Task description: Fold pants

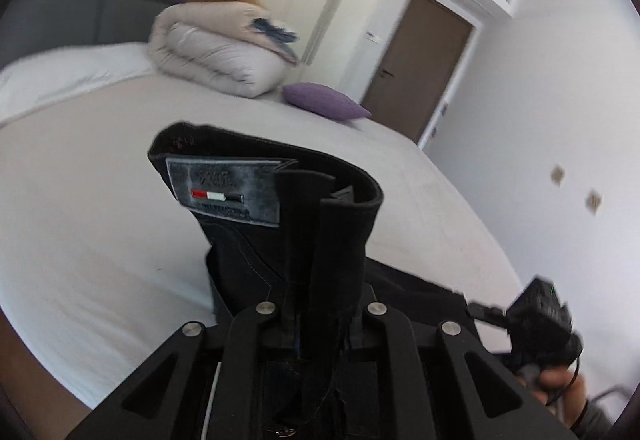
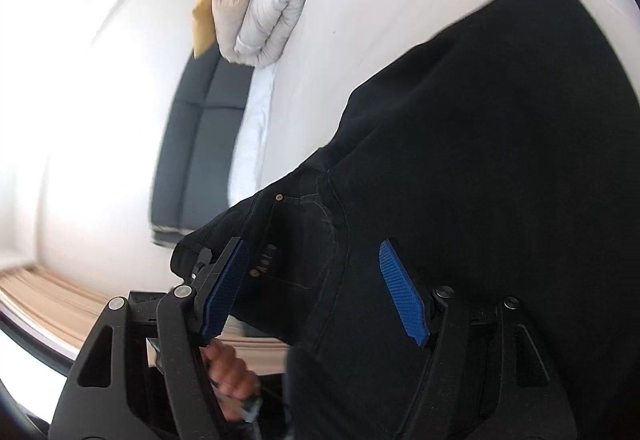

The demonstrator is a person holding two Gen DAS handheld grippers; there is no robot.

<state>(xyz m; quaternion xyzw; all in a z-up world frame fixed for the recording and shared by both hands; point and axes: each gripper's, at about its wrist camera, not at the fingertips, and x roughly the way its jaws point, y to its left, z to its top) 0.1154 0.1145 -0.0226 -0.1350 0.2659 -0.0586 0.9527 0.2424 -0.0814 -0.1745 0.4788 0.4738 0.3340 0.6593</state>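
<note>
- Now our left tool (image 1: 320,268) is clamped tight on the pants (image 1: 276,200) at the waistband, lifted above the bed (image 1: 100,200).
- Our right tool (image 2: 314,288) gapes wide, pants between its fingers, nothing gripped.

Black linkage tool (image 2: 314,288) with silver screws; ribbed blue pads (image 2: 402,292); bare-skinned hand (image 2: 228,374).
</note>
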